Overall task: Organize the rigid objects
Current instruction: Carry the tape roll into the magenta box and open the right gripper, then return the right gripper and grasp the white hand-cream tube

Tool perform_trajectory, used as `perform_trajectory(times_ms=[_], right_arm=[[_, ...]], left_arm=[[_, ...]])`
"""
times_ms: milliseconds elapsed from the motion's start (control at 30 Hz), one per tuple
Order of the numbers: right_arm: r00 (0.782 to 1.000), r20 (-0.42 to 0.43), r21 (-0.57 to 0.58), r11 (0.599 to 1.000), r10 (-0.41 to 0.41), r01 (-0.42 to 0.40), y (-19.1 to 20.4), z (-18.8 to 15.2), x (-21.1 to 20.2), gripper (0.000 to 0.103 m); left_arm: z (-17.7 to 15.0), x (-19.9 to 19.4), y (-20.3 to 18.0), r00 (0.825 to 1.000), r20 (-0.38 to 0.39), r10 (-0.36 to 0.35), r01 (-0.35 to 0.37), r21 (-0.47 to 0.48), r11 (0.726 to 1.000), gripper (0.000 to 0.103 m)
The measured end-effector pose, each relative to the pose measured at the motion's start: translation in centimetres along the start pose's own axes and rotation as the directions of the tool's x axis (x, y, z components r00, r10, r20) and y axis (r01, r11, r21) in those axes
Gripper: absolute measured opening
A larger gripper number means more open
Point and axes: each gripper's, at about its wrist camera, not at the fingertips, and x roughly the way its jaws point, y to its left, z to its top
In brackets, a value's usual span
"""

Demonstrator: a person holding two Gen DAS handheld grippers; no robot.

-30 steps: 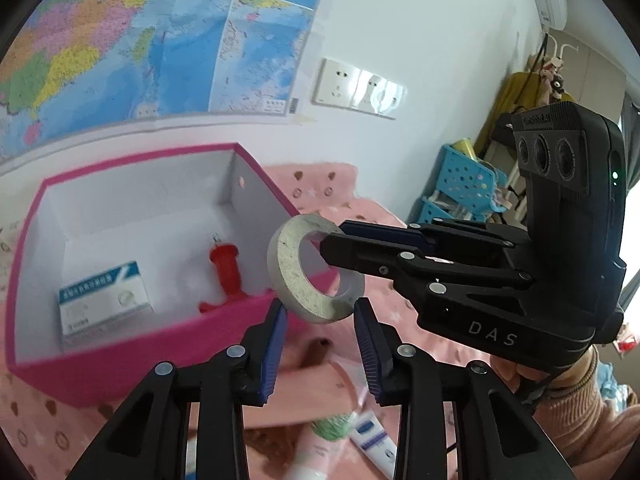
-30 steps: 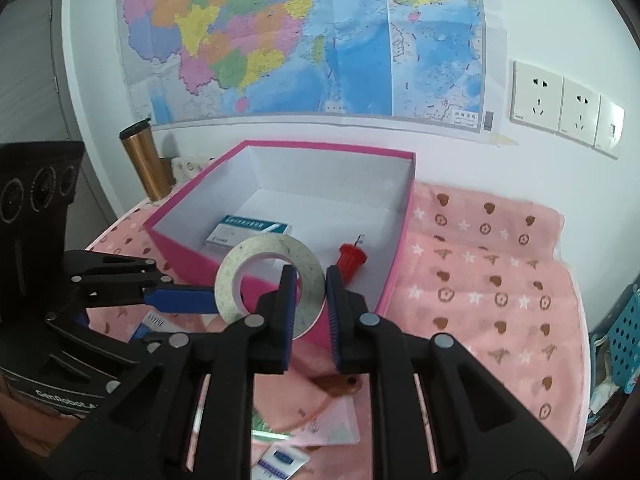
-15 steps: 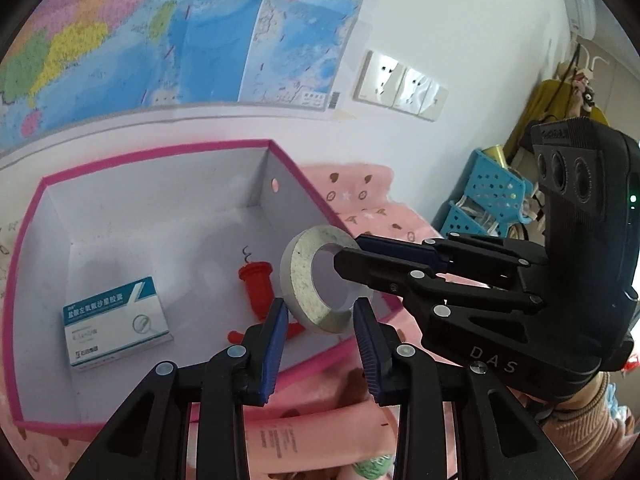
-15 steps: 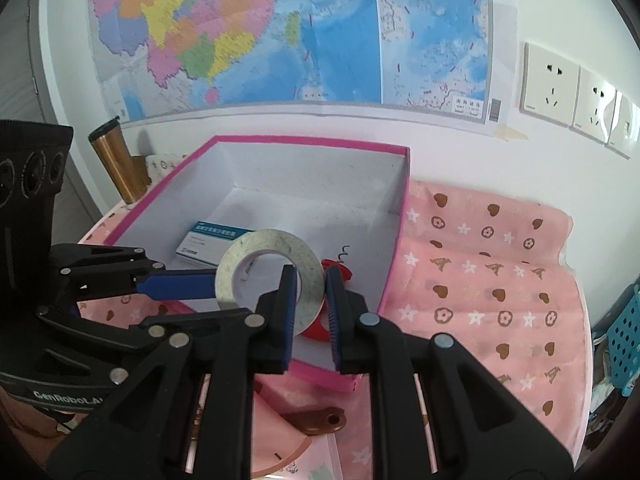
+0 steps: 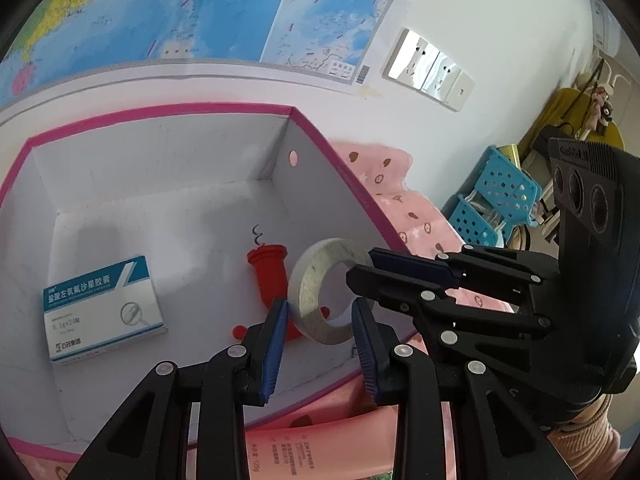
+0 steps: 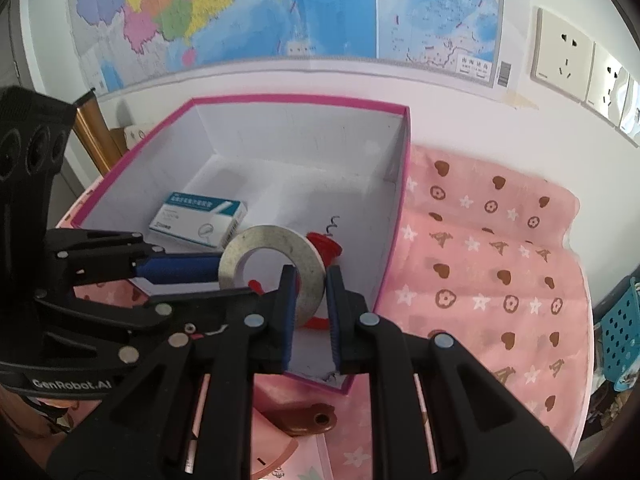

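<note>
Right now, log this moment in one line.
right gripper: holds tape roll over pink box | left gripper: open | inside: medicine carton, red corkscrew

Wall map (image 6: 280,8), sockets (image 6: 560,60), blue baskets (image 5: 492,204), perhaps a bronze flask (image 6: 90,128) at left.

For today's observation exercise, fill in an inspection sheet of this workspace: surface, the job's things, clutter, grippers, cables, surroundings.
Surface: pink patterned cloth covers the table.
Job's things: tape roll held above the pink box; medicine box and red corkscrew lie inside.
Clutter: pink tube and brown tag on the cloth in front of the box.
Grippers: right gripper shut on the roll's rim; left gripper open astride the roll.
Cables: nothing seen.
Surroundings: wall map, wall sockets, blue baskets, bronze flask.
</note>
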Motion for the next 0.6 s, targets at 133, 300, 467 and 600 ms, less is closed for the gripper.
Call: perform_trajectory(times_ms=[133, 300, 467, 600], right_arm=[[1.0, -0.001, 0.009, 1.0, -0.005, 0.005, 0.0, -0.1, 0.0, 0.021], [1.0, 0.029, 0.016, 1.0, -0.004, 0.003, 0.1, -0.2, -1.0, 0.032], [0.997, 0.067, 0.043, 0.999, 0.026, -0.029, -0.2, -1.0, -2.6, 0.032], [0.992, 0.094, 0.073, 0.993, 0.089, -0.096, -0.4, -2.0, -4.2, 0.035]], left_arm=[[0.2, 0.0, 0.2, 1.0, 0.001, 0.008, -0.008, -0.004, 1.0, 0.032], [-0.1, -0.5, 0.2, 0.999, 0.02, 0.025, -0.025, 0.004, 1.0, 0.032], [-0.7, -2.3, -0.4, 0.996, 0.073, 0.046, -0.049, 0.041, 0.998, 0.035], [-1.6, -4.3, -1.2, 0.99, 0.132, 0.059, -0.069, 0.075, 0.995, 0.038]])
